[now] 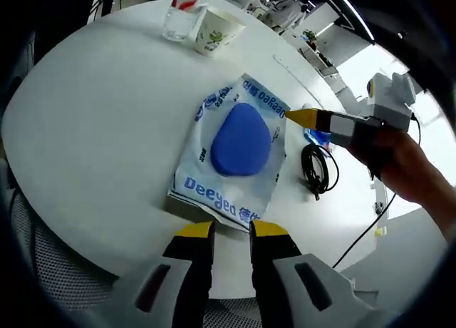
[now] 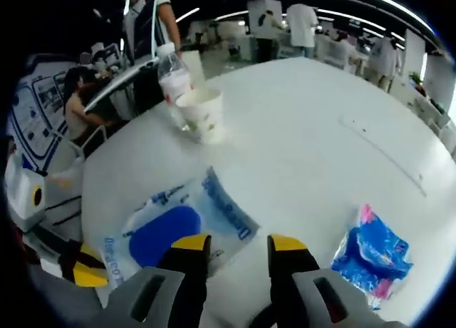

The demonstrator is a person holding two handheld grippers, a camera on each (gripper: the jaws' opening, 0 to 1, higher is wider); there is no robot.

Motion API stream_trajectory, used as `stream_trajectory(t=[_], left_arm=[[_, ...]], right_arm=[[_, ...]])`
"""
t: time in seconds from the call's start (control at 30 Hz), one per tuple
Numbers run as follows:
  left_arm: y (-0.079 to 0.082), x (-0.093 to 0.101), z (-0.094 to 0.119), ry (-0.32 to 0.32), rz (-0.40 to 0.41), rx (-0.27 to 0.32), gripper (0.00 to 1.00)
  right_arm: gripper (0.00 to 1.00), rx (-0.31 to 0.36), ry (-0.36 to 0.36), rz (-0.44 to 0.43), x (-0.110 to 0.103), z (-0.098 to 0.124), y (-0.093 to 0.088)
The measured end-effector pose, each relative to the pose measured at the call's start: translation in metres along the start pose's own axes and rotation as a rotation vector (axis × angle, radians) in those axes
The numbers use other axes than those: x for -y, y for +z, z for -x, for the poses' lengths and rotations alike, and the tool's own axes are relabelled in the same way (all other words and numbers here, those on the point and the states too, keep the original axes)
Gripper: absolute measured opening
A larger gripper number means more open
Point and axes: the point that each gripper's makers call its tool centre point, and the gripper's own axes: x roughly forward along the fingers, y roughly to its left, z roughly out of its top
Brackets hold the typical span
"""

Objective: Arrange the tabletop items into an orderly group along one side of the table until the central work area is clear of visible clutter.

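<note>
- My left gripper (image 1: 231, 232) hangs at the near edge of the round white table (image 1: 92, 121), its yellow-tipped jaws parted with a narrow gap and nothing between them.
- Just ahead of those tips lies the white-and-blue plastic packet (image 1: 235, 146), flat on the table.
- My right gripper (image 2: 237, 248) has its jaws apart and empty, tips over the packet's near corner; in the left gripper view its yellow tip (image 1: 303, 118) is at the packet's far edge.
- A coiled black cable (image 1: 317, 167) lies beside the packet.
- A blue-and-pink wrapped pack (image 2: 374, 257) sits to the right of my right gripper.
- Farther off, a paper cup (image 2: 203, 114) stands just beside a clear plastic bottle (image 2: 171, 75).
</note>
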Motion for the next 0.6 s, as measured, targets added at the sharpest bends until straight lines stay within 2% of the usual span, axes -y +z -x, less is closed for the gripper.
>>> stream_trajectory(t=[0.17, 0.4, 0.6], left_arm=[[-0.002, 0.0, 0.0, -0.002, 0.001, -0.002, 0.16], [-0.001, 0.004, -0.003, -0.01, 0.011, 0.002, 0.15], [0.001, 0.002, -0.008, -0.012, 0.035, 0.008, 0.14]], right_arm=[[0.32, -0.014, 0.004, 0.041, -0.001, -0.006, 0.006], [0.29, -0.033, -0.018, 0.058, 0.004, -0.014, 0.012], [0.27, -0.05, -0.015, 0.109, 0.002, -0.023, 0.015]])
